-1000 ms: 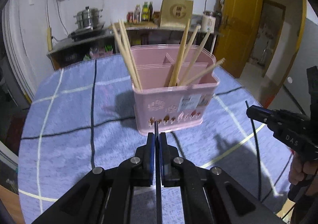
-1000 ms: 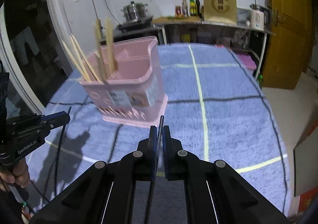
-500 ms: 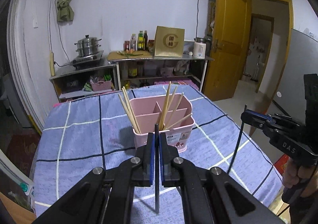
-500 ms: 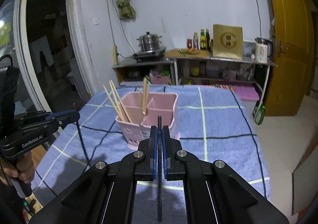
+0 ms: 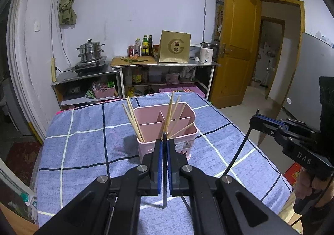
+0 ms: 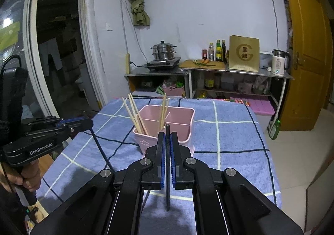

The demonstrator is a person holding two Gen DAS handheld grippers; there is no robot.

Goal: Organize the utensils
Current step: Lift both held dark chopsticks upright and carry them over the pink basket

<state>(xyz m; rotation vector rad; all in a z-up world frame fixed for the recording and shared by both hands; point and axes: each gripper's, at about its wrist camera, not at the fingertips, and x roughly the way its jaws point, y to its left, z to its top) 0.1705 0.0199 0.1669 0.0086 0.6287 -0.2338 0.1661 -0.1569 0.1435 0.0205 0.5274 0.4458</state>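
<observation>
The left gripper (image 5: 164, 147) pinches one thin black chopstick (image 5: 164, 193) between its blue-lined jaws; the right gripper (image 6: 167, 141) clamps a second black chopstick (image 6: 167, 197) likewise. Both sticks are slender, dark and smooth, held upright above the blue towelling tablecloth (image 5: 83, 147) with its white and dark grid lines. A pink plastic utensil caddy (image 5: 183, 143), rectangular with internal dividers, stands mid-table. Pale wooden chopsticks (image 5: 133, 122) lean in its front compartments. A steel shelf unit (image 5: 146, 68) carrying a steamer pot (image 5: 90, 51) stands behind.
</observation>
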